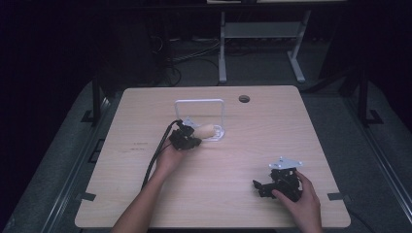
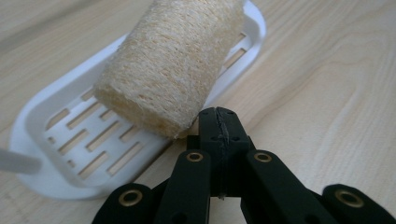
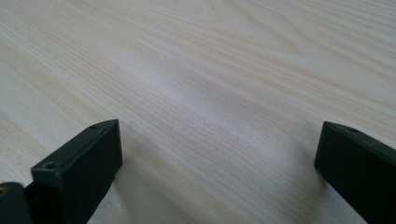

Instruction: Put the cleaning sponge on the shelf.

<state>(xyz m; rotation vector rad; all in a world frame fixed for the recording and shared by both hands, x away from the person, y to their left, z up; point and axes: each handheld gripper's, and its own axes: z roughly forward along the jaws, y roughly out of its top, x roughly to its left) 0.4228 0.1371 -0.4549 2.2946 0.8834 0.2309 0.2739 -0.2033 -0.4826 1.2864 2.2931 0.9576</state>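
The loofah, a pale, rough roll, lies tilted in the white soap dish, one end toward me and the other running up over the dish's far part. The dish has slots cut through its floor and sits flat on the wooden table, in front of a clear upright frame that stands just behind it, a little beyond the middle of the tabletop.

My left tongs have their tips right at the near end of the loofah, just beside the rim of the dish. Their jaws are pressed together with nothing between them (the seam between the two tips shows as a thin line in the left gripper view). Whether the tips actually touch the loofah I cannot tell. From above, my left hand holds them at the dish's left side, the cable trailing back along my forearm.

My right tongs rest well apart from all that, near the table's right front corner, in my right hand. Their jaws stand wide apart over bare wood, holding nothing.
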